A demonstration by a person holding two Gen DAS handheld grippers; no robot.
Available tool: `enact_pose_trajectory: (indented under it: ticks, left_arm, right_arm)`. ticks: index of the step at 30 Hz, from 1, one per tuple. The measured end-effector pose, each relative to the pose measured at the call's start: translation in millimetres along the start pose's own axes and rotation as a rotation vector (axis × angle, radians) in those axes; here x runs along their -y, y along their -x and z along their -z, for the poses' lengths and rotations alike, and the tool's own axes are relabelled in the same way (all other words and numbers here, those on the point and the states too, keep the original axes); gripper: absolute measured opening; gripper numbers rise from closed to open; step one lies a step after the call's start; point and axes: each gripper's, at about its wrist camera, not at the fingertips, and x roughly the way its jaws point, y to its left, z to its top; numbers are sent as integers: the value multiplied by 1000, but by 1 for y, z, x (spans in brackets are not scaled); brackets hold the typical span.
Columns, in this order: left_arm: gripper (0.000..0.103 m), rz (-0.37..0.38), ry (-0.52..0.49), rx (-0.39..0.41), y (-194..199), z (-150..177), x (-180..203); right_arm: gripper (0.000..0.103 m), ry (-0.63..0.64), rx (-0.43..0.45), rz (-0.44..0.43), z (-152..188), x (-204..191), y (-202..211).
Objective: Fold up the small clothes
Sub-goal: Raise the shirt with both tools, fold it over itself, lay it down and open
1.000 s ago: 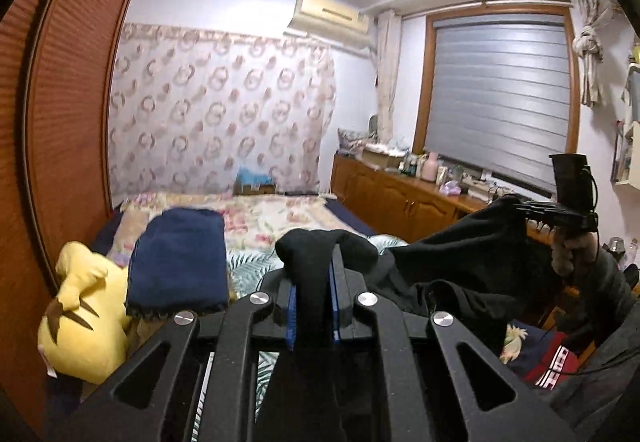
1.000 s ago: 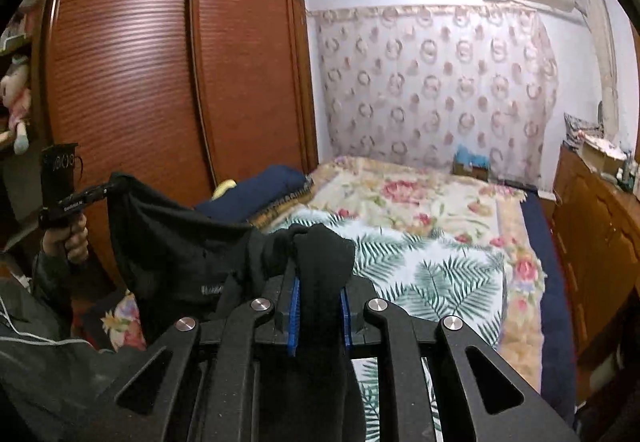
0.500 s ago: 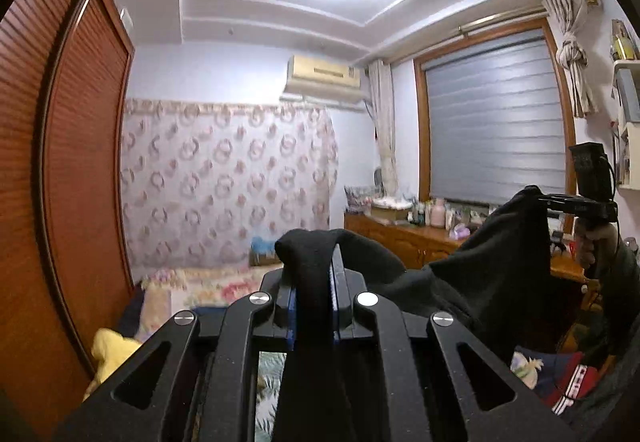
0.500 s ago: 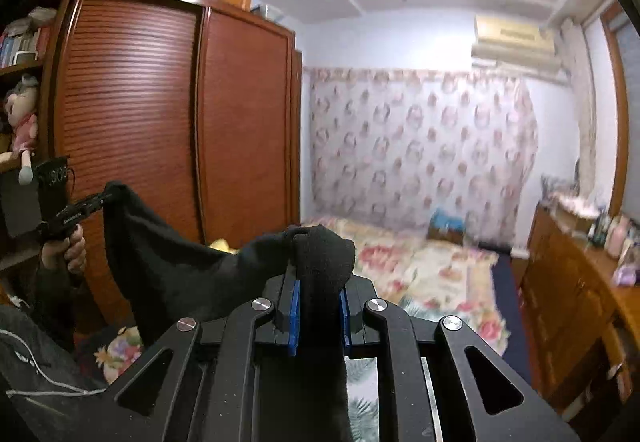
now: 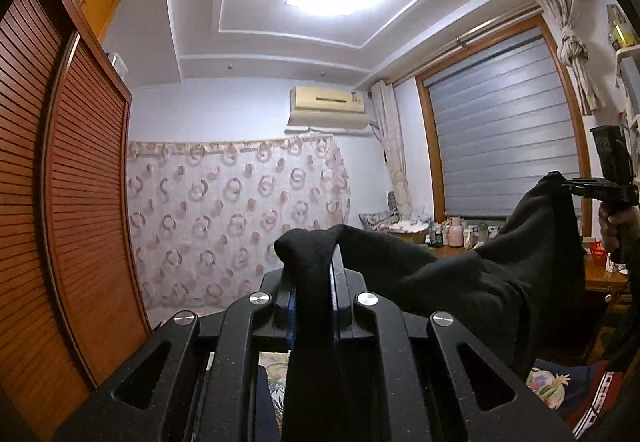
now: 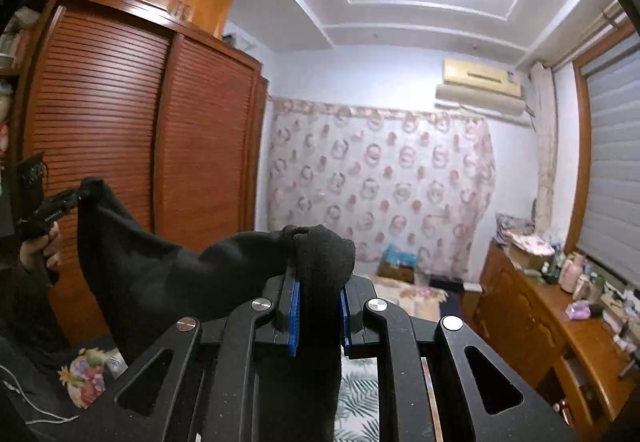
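Showing two tongs, left tongs (image 5: 313, 278) and right tongs (image 6: 318, 284), each pinching one black garment (image 5: 460, 278) stretched between them.

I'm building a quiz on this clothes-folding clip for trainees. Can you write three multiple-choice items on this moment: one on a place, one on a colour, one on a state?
1. Where does the air conditioner hang?
A. On the wall above the patterned curtain
B. Over the wardrobe doors
C. Below the window blind

2. What colour is the garment stretched between the two grippers?
A. White
B. Black
C. Red

3. What state is the left gripper in?
A. Wide open, holding nothing
B. Shut on an edge of the garment
C. Shut on a hanger

Answers:
1 A: the unit sits high on the far wall, just over the curtain's top edge.
2 B: the cloth is black in both wrist views.
3 B: black fabric bunches between its blue pads, and the right gripper pinches the other end likewise.
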Motion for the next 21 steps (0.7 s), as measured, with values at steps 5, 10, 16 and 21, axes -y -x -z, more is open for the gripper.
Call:
enact_pose_trajectory:
  ticks: [5,10,16,21]
  left_arm:
    - [13,-39,-30,-102,-86,42,3]
    - [13,-68,-29,-240,-196,112,-4]
    - [13,-64,-13,-410,-300,195,-5]
    - [13,-70,-7,-480,-338,219,1]
  right_arm:
    - [15,-2,-111,76,31,9,-62]
    - [15,-42,-230,95,92,39,-156]
    - [15,-85,-384,136,164,62,-269]
    - [15,-130,-476,171,199,73,-334]
